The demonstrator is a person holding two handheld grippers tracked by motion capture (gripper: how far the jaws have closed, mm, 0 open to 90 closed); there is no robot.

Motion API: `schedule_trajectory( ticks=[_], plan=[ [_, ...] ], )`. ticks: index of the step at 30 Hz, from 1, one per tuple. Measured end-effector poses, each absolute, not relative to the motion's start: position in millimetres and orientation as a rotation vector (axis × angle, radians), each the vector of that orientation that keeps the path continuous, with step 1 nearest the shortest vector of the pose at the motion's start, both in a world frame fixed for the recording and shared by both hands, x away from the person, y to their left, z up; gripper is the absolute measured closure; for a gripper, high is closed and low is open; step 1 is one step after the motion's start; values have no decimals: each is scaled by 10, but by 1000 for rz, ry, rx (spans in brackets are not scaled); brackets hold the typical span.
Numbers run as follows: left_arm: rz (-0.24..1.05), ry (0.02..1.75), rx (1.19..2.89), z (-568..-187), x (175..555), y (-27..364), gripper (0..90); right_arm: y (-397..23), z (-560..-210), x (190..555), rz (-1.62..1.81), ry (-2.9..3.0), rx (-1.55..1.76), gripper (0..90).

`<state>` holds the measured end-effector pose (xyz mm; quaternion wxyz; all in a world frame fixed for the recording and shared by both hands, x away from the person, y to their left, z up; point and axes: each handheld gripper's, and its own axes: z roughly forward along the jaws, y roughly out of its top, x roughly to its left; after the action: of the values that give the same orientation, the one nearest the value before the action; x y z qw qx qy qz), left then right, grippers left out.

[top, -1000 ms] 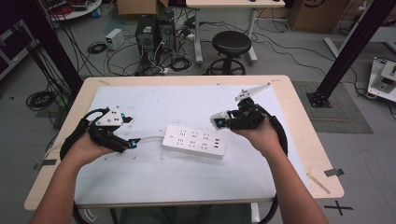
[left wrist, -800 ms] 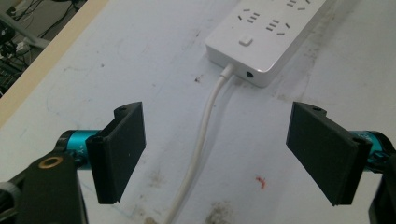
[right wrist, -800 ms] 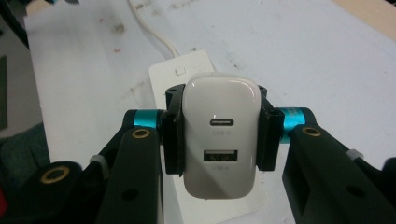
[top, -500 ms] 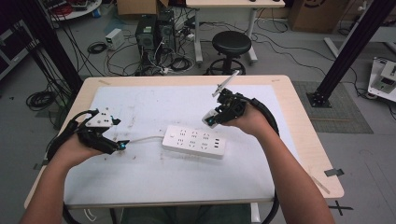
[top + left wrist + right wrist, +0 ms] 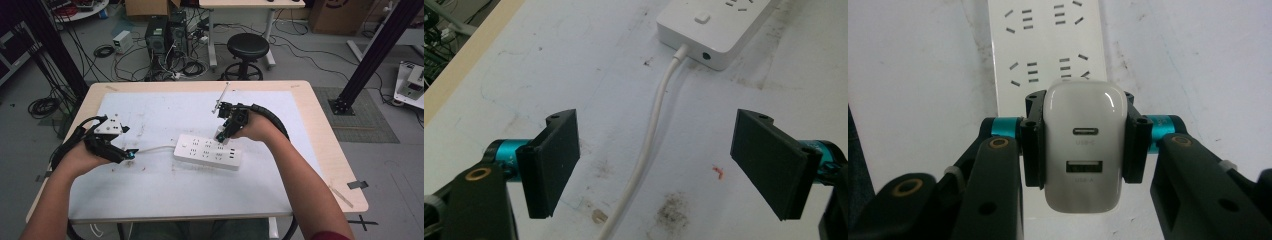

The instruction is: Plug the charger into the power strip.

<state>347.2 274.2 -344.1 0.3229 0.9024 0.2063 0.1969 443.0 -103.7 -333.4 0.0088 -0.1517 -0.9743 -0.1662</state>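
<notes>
My right claw [image 5: 1083, 150] is clamped on the white charger [image 5: 1084, 150], poised over the power strip [image 5: 207, 151] on the bench [image 5: 320, 150]. My left claw [image 5: 659, 165] gapes empty astride the strip's cable [image 5: 651, 135].

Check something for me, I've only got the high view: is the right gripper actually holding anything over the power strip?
Observer: Yes. The right gripper is shut on a white charger, jaws clamped on its two sides.
Operator: Which way is the charger facing?
Observer: Its port face looks at the right gripper's camera, a USB-C slot above a USB-A slot, with the power strip beyond it.
Operator: And the left gripper?
Observer: The left gripper is open. The strip's white cable runs between its jaws, and the pads stand clear of it.
</notes>
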Motion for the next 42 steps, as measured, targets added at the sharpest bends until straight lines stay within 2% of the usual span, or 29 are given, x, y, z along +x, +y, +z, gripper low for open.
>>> schedule_trajectory(
  ticks=[19,32,42],
  plan=[
    [518,533,2372,-3467,3470,2722,198,-859,-3552,4442,-299,-3090,-396,634],
    [524,534,2378,-3487,3479,2652,198,-712,-3630,4305,-184,-3198,-302,637],
    [525,533,2379,-3471,3484,2622,198,-737,-3632,4340,-211,-3170,-344,638]
  ],
)
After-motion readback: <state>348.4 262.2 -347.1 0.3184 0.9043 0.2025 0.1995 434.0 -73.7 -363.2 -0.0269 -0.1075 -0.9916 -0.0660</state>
